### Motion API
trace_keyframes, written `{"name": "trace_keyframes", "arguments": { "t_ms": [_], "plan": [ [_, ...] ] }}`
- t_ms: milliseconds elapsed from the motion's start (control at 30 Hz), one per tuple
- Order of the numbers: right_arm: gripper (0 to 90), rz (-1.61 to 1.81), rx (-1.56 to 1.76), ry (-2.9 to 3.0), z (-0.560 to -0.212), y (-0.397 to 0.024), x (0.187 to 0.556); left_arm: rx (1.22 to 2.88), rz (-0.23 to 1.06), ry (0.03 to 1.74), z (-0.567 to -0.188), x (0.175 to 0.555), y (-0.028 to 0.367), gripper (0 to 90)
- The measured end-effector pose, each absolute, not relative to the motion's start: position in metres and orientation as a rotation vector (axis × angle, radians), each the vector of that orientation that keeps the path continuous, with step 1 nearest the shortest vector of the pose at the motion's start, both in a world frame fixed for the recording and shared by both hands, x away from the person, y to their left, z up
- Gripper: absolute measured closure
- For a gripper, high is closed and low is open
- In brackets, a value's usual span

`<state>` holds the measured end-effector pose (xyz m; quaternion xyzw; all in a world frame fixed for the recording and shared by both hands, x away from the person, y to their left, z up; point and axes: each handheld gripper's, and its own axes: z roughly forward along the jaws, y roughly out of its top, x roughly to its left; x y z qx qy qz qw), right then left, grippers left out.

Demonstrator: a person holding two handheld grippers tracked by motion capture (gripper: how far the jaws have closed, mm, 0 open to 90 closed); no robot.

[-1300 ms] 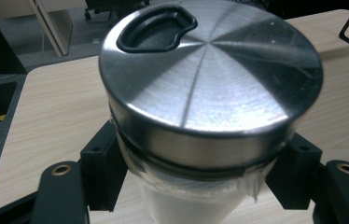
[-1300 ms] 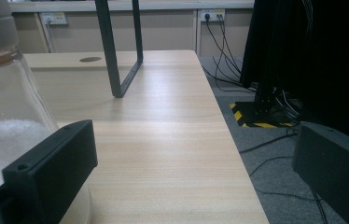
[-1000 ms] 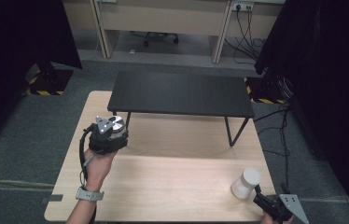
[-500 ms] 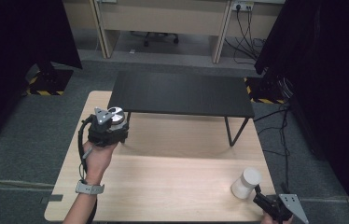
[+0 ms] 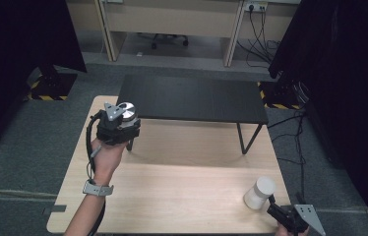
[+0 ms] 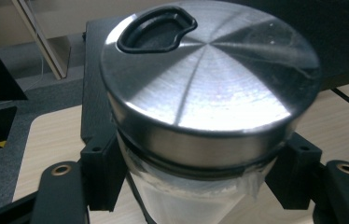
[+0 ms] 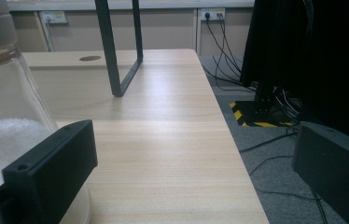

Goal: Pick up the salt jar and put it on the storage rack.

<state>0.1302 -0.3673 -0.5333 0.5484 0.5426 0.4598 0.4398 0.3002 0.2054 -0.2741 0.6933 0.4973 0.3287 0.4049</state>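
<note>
Change since earlier frame: left gripper [image 5: 119, 129] with its jar has climbed toward the upper left of the high view, closer to the near-left corner of the black shelf [image 5: 192, 98]; right gripper [image 5: 283, 215] has kept its place at the lower right.
Left claw: clamped on the steel-lidded jar [image 6: 210, 88], its black jaws pressing the clear body just under the lid rim.
Jar's place: held off the table [image 5: 172, 187], at the left of the high view, beside the shelf's front-left leg.
Right claw: jaws stand wide apart; the white jar [image 5: 260, 192] sits just beside the left jaw in the right gripper view, not gripped.
Risk, grip: the jaws hold smooth clear wall low under a heavy-looking lid; a tilt could let the jar slide or pivot out.
Risk, shelf: the shelf edge and leg lie right next to the raised jar; a careless move forward could knock the lid against them.
Risk, right side: the white jar stands near the table's lower-right edge; a nudge from the open jaw could tip it off.
Surroundings: cables [image 5: 295, 142] and hazard-striped bases [image 5: 44, 91] on the floor, dark curtains at both sides.
</note>
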Motion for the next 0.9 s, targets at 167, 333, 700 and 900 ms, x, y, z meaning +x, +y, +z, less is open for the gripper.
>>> {"name": "trace_keyframes", "arguments": {
  "t_ms": [167,333,700,900],
  "plan": [
    [0.2,1.136,1.357,1.355,-0.533,-0.367,0.13,1.741,0.828,1.253,-0.268,0.304,0.2,31.1],
    [0.2,1.137,1.357,1.354,-0.533,-0.367,0.13,1.753,0.839,1.228,-0.262,0.307,0.194,31.2],
    [0.2,1.133,1.355,1.354,-0.533,-0.366,0.13,1.742,0.854,1.211,-0.255,0.306,0.191,31.1],
    [0.2,1.132,1.355,1.353,-0.533,-0.366,0.13,1.727,0.862,1.204,-0.251,0.309,0.19,31.1]
  ]
}}
